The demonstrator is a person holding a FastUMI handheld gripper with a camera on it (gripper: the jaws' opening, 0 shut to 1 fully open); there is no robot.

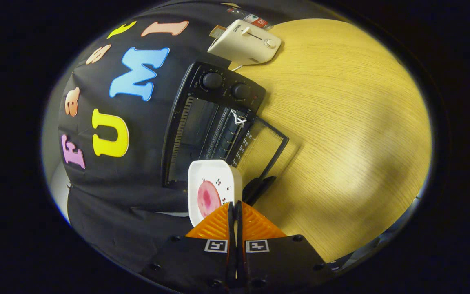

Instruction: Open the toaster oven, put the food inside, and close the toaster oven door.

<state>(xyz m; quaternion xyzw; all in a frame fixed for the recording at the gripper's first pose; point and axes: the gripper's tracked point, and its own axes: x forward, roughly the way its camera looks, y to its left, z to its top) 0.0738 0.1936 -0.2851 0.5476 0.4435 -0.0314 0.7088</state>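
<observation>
Between the two orange fingers point(218, 224), pressed almost together, sits the near rim of a small white plate point(214, 179); the gripper point(235, 206) is clamped on that edge, with only a thin dark slit left between the pads. The plate carries the food, a round pink slice point(208, 198), which lies flat on it just ahead of the fingertips. The whole view is rolled to one side, so the wooden table point(341, 143) appears to stand up beside the plate. Beyond the plate, straight along the line of the fingers, is the black toaster oven point(202, 130), and its glass door point(265, 141) is already swung fully down, lying out over the table with its handle point(259, 185) just beside the plate. The plate's far edge is at the mouth of the open cavity or just short of it; I cannot tell whether it has crossed the threshold. The wire rack inside runs front to back, in line with the fingers, so I judge the coming move to be a straight push forward, keeping the plate level above the door. Farther off, past the oven's two knobs point(227, 85), a white toaster point(245, 43) stands on the table, well apart from the work.
</observation>
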